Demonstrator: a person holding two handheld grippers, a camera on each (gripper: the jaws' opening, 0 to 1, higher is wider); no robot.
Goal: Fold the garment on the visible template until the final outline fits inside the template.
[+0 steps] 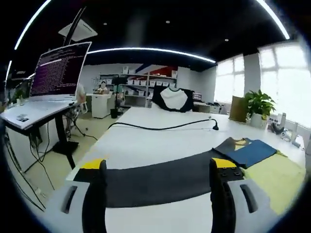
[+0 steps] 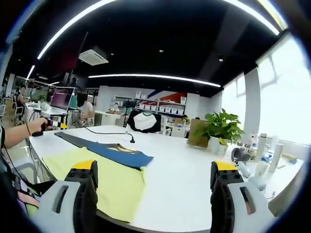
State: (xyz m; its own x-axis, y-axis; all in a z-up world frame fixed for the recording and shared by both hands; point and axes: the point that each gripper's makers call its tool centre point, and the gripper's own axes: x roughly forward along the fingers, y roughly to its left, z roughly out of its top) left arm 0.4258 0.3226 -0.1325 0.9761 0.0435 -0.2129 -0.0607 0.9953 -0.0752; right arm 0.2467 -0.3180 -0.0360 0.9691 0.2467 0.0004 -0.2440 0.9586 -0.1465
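Left gripper (image 1: 158,194): its 2 jaws stand spread, holding nothing, above the white table (image 1: 160,141). The garment (image 1: 175,177), dark grey with a blue part, lies flat across the yellow template (image 1: 277,177) (apparently laid out for folding). Right gripper (image 2: 153,194): jaws likewise spread and empty, apart from the cloth. Far right, a pot holds 1 green plant (image 2: 221,126).

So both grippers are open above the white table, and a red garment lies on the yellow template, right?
Not quite: the garment on the yellow template is blue, not red, as the right gripper view shows. Both grippers, left and right, are indeed open above the white table.
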